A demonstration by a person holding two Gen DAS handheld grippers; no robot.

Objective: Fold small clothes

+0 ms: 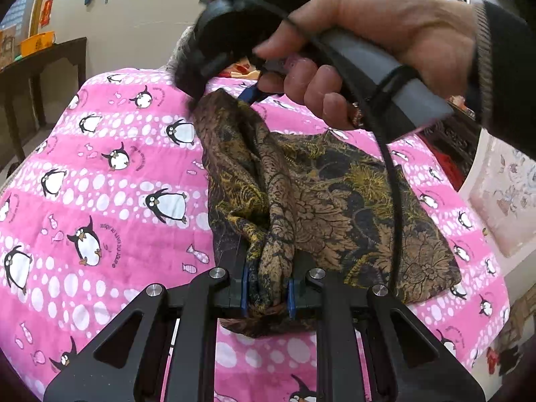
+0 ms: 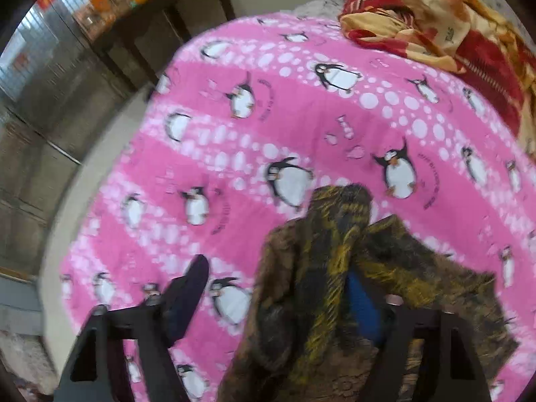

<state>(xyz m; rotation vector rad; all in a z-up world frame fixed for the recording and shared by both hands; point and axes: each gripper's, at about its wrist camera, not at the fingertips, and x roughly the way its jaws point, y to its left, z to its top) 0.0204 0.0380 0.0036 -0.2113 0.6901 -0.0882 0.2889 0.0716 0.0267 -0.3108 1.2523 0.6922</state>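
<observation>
Meanwhile left tongs [image 1: 268,293] pinch the brown cloth [image 1: 335,201]; right tongs [image 2: 284,298] spread wide (cloth draped over one finger).

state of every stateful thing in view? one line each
left gripper: shut on the brown patterned cloth
right gripper: jaws wide apart, cloth draped over one finger
brown patterned cloth: bunched and lifted at one edge, the rest flat on the pink penguin sheet
red and cream fabric: crumpled, unfolded
</observation>
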